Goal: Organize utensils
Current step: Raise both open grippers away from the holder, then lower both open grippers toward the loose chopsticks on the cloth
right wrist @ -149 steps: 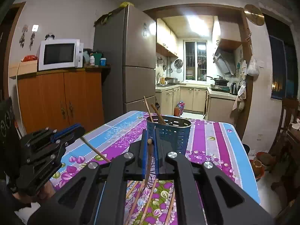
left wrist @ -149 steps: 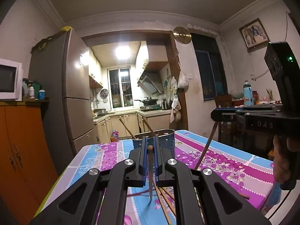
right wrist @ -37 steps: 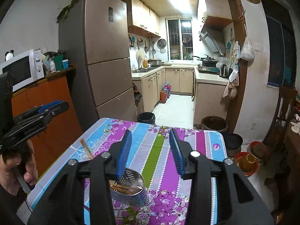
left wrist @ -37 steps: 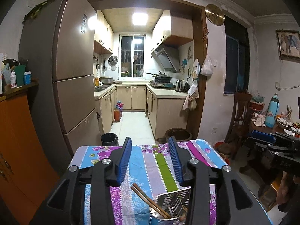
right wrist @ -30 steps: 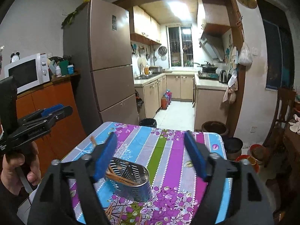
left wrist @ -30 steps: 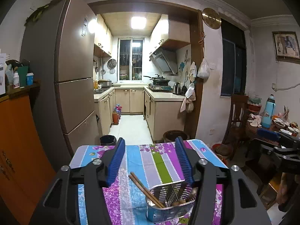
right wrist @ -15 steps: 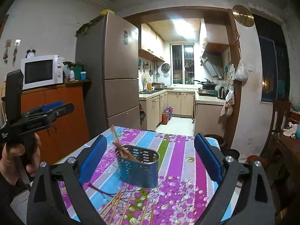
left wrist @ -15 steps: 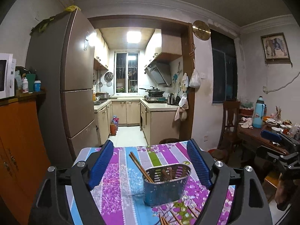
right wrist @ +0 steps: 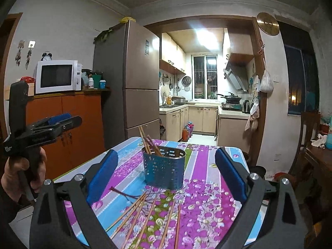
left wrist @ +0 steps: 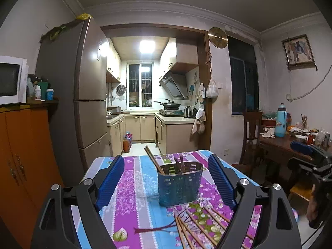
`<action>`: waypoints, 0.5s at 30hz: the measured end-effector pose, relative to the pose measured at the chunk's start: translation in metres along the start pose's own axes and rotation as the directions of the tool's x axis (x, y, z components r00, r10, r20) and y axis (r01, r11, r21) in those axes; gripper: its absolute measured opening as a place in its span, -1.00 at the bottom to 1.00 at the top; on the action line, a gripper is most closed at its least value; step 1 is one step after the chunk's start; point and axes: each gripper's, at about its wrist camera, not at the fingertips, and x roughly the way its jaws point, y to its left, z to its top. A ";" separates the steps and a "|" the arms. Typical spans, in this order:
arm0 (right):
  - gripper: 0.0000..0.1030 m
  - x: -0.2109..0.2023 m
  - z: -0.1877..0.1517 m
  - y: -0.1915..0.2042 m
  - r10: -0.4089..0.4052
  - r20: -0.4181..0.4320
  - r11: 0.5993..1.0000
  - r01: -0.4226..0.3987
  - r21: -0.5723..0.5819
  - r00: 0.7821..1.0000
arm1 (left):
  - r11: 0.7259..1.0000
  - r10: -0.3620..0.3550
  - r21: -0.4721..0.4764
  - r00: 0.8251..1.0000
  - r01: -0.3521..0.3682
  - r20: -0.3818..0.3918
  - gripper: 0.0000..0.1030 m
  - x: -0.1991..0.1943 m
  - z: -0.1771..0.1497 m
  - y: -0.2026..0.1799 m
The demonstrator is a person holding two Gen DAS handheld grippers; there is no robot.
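Kitchen and dining room under dim lamplight; a table covered with a purple, blue and green floral striped cloth (left wrist: 132, 188) fills the foreground. Perforated blue metal utensil holder (left wrist: 179, 183) stands upright near the table's middle, with several brown wooden chopsticks (right wrist: 148, 142) leaning inside it against the left rim. Loose brown wooden chopsticks (right wrist: 145, 217) lie fanned on the cloth just in front of the holder, apart from it; at least 5 are visible from the right wrist. Left gripper (left wrist: 166, 181) hangs above the table, blue pads spread wide, empty. Right gripper (right wrist: 166, 173) likewise spread wide, empty. Both frame the holder without touching it.
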 end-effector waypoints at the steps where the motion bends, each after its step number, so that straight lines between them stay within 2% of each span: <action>1: 0.77 -0.005 -0.005 0.003 0.002 0.002 1.000 -0.002 -0.001 1.000 | 1.000 0.001 0.007 1.000 -0.001 -0.001 0.61 -0.005 -0.006 -0.002; 9: 0.77 -0.027 -0.038 0.019 0.014 -0.001 1.000 -0.014 0.019 1.000 | 0.999 0.000 0.051 1.000 0.001 -0.025 0.61 -0.027 -0.048 -0.016; 15: 0.77 -0.036 -0.067 0.026 0.008 0.003 0.998 -0.008 0.062 1.000 | 1.000 -0.004 0.030 0.998 0.006 -0.069 0.61 -0.037 -0.092 -0.018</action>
